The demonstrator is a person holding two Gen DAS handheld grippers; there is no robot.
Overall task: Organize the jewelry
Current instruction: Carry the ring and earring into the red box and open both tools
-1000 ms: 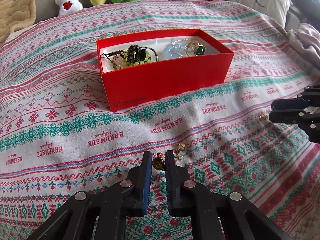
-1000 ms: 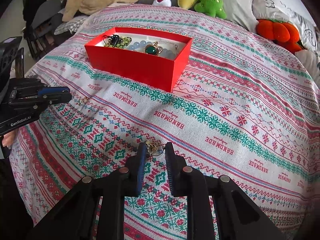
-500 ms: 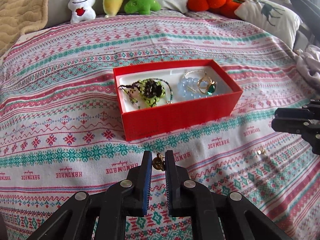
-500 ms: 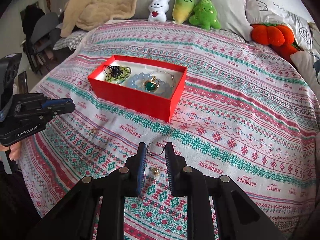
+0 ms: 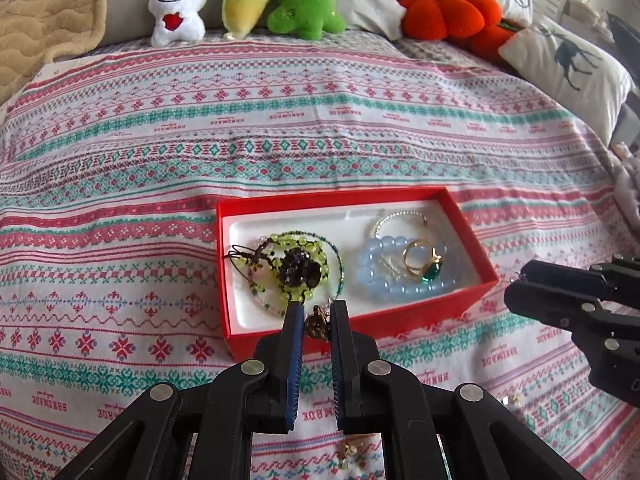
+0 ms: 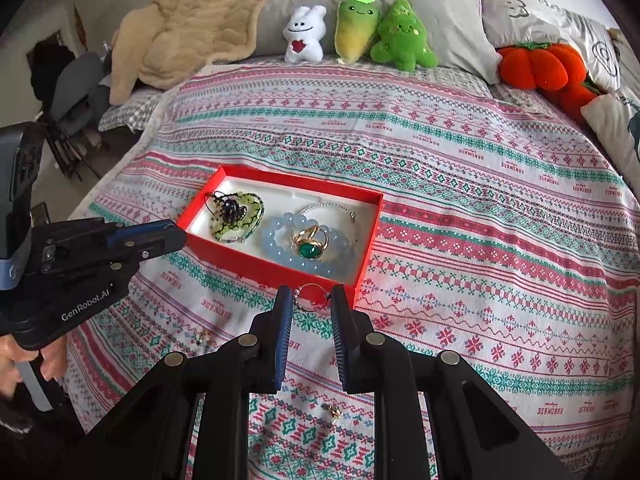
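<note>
**Both grippers up w/ jewelry, nearing box**

Both grippers have risen off the bedspread (image 5: 120, 184) toward the red box (image 5: 400, 326) mid-bed. Left gripper (image 5: 316, 320) is nearly closed, pinching a bronze charm (image 5: 316, 326) over the box's near edge. Right gripper (image 6: 310, 300), narrowly open, clamps a thin ring (image 6: 310, 294) just short of the box's near corner. Small gold pieces (image 6: 334, 410) lie nr the bed's near edge.

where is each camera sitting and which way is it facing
Left wrist: on the left hand-held gripper, angled down at the red box; it pinches a bronze charm.
Right wrist: on the right hand-held gripper, angled down at the box's near corner, gripping a ring; a hand shows.
Shared: box, bedspread, plush toys.
</note>
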